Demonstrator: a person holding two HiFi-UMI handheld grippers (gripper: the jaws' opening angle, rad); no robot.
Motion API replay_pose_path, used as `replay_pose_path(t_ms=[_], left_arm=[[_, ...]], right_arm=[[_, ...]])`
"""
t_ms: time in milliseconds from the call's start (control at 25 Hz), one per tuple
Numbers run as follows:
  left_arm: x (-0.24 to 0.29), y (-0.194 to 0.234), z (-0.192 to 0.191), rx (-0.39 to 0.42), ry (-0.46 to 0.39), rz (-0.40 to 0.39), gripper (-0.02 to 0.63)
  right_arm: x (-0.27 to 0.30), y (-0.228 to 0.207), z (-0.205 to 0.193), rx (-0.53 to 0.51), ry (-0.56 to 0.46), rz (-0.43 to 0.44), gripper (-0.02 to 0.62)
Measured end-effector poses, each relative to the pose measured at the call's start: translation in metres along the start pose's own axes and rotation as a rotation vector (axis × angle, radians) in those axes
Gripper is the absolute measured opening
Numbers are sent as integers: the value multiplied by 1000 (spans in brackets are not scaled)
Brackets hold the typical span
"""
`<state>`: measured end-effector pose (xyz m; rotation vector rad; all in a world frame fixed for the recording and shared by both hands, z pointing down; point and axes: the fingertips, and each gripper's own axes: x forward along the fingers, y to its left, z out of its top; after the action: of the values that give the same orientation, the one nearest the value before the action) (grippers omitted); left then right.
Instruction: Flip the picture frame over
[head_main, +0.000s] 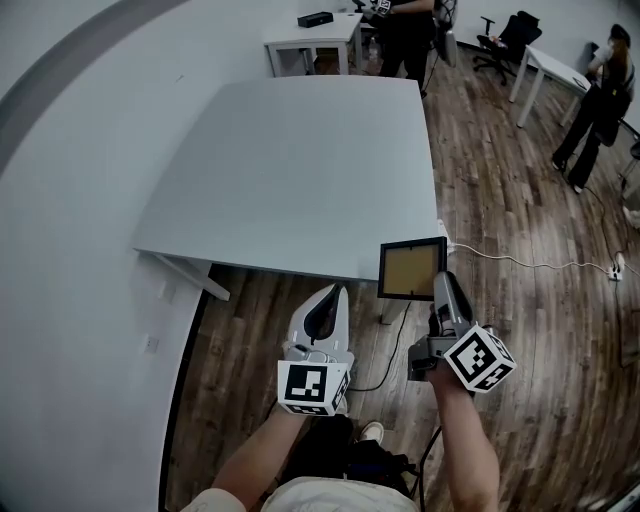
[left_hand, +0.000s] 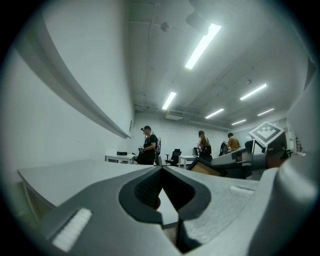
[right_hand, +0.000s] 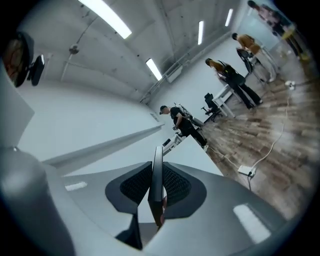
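A small black picture frame (head_main: 411, 269) with a tan panel facing up hangs in the air just off the front right corner of the grey table (head_main: 290, 170). My right gripper (head_main: 440, 278) is shut on the frame's right edge. In the right gripper view the frame (right_hand: 157, 170) stands edge-on, pinched between the dark pads. My left gripper (head_main: 335, 292) is shut with nothing in it and hovers left of the frame, over the floor by the table's front edge. In the left gripper view the jaws meet at the tip, and the frame (left_hand: 207, 167) shows to the right.
White tables (head_main: 315, 35) and an office chair (head_main: 510, 40) stand at the back. One person (head_main: 405, 40) stands beyond the grey table, another (head_main: 600, 100) at the far right. A white cable with a power strip (head_main: 615, 270) lies on the wood floor. A wall runs along the left.
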<state>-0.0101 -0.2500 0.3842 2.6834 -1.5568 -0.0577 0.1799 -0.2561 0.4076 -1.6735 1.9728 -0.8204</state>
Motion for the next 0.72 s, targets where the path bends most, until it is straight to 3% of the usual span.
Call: replay_pose_path(t_ms=[80, 240, 520, 720], left_arm=[[-1, 1, -3, -1, 5, 1, 1], [-1, 4, -10, -3, 19, 2, 0], [-1, 8, -28, -6, 53, -2, 0], [1, 8, -44, -5, 86, -5, 2]], right_arm=[[0, -8, -2, 93, -24, 7, 91], [-6, -38, -21, 309, -30, -74, 91], [-2, -81, -53, 557, -62, -97, 91], [5, -102, -73, 652, -80, -104, 91]])
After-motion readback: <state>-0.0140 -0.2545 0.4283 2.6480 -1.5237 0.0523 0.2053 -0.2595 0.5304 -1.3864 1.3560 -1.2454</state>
